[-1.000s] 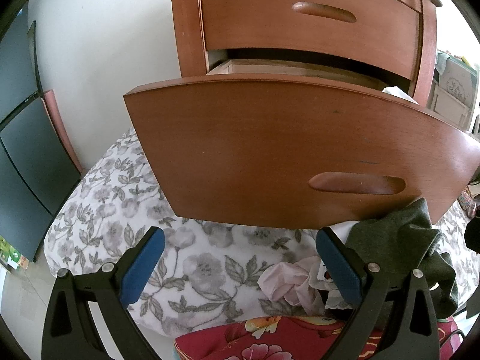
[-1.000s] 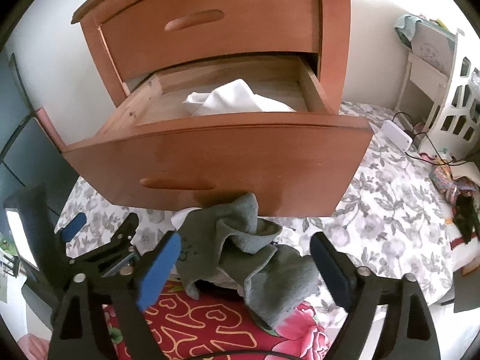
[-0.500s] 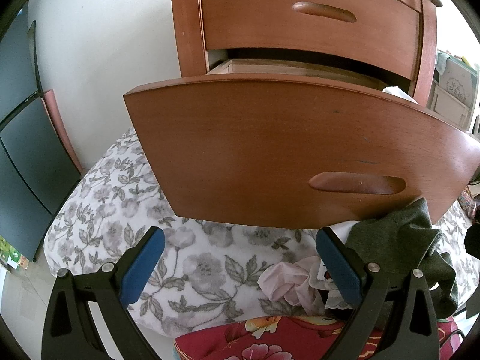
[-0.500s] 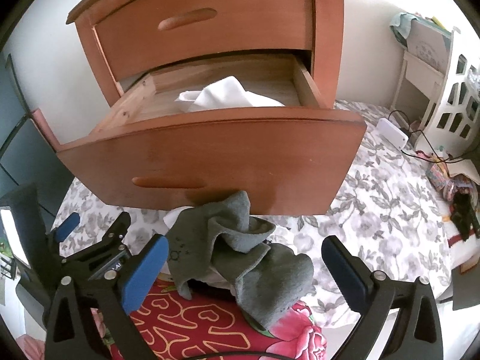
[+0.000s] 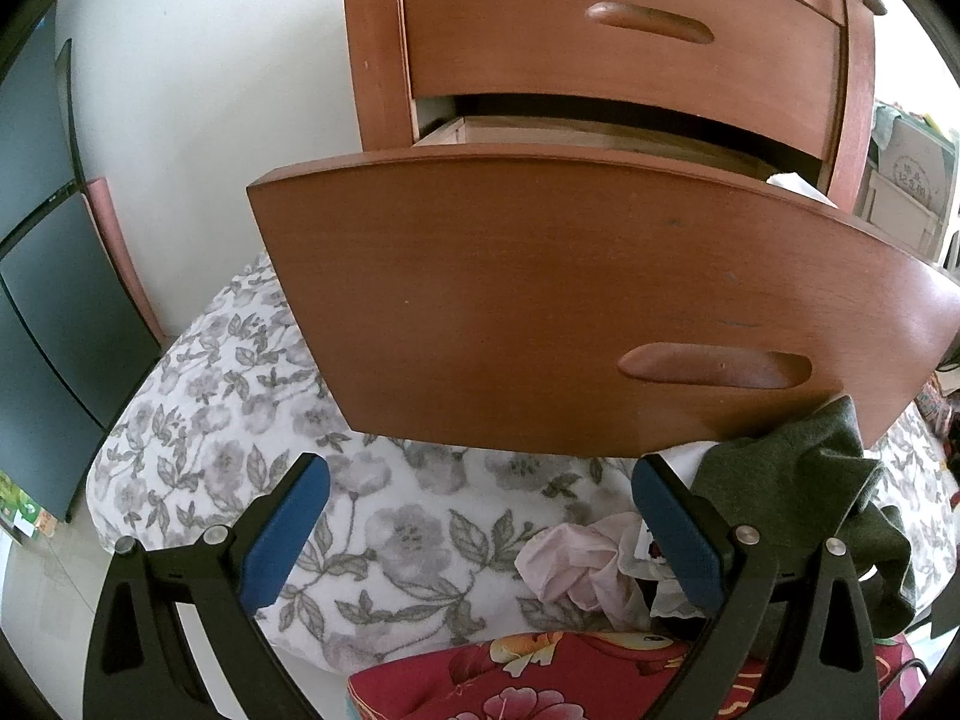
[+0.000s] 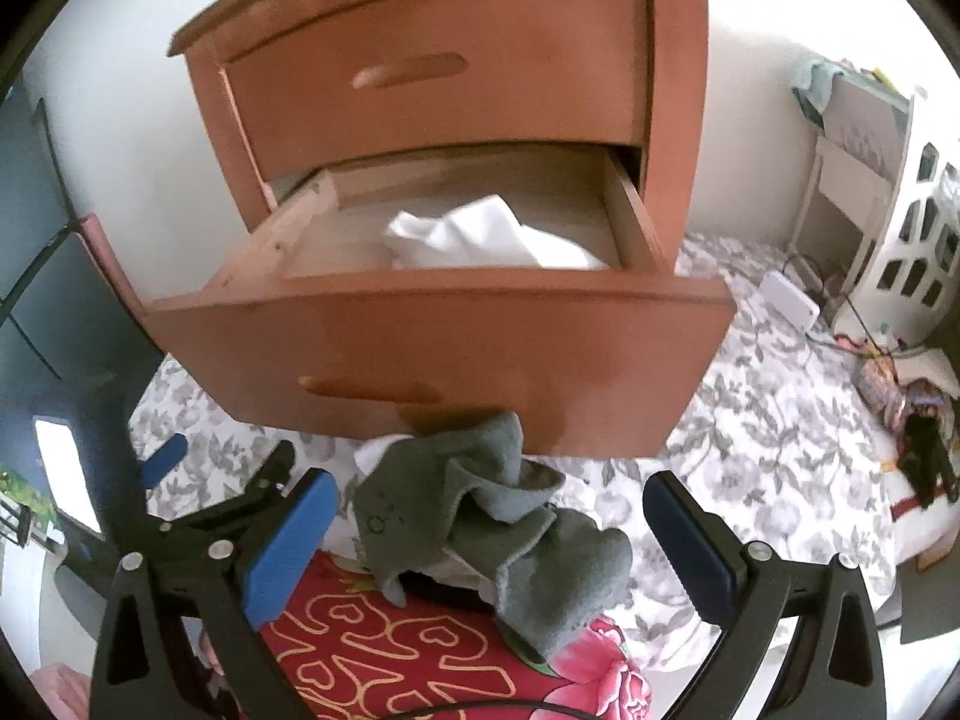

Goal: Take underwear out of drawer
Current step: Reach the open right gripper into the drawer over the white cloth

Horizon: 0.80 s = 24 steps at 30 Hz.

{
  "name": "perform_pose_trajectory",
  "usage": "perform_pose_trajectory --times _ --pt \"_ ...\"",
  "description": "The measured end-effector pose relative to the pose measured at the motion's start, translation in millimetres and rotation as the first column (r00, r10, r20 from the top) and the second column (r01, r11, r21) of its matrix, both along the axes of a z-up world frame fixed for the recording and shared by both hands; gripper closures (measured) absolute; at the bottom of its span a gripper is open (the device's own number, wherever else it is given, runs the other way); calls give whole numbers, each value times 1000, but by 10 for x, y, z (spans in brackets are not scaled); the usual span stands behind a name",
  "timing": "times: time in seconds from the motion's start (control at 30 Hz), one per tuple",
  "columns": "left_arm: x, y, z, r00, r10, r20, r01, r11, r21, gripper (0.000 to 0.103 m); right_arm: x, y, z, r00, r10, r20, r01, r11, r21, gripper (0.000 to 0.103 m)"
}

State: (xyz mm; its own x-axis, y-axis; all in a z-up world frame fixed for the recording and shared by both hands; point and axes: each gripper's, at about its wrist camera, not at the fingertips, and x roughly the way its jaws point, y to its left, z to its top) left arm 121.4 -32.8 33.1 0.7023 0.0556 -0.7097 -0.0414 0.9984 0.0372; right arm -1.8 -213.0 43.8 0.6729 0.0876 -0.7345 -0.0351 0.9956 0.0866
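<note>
The lower drawer (image 6: 420,354) of the wooden nightstand (image 6: 456,78) stands pulled out, with a white garment (image 6: 480,237) lying inside it. Below its front, a grey garment (image 6: 492,528) lies crumpled on the floral bed (image 6: 750,432) beside a red cushion (image 6: 390,654). The right gripper (image 6: 486,546) hovers over that pile, fingers spread wide and empty. The left gripper (image 5: 480,531) has its fingers apart too, holding nothing

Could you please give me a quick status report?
Both tongs open, empty. White garment in open drawer. Grey garment already out.
</note>
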Motion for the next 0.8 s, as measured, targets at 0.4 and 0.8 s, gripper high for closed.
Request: perform_pose_trajectory --times 0.4,0.8 --pt "1 -14 12 1000 1 10 -1 1000 2 2 74 41 217 997 49 59 -48 999 -10 0" --pt "48 -21 -10 1000 -10 -12 10 1000 -8 2 1016 -41 674 983 182 -13 -182 982 -46 0"
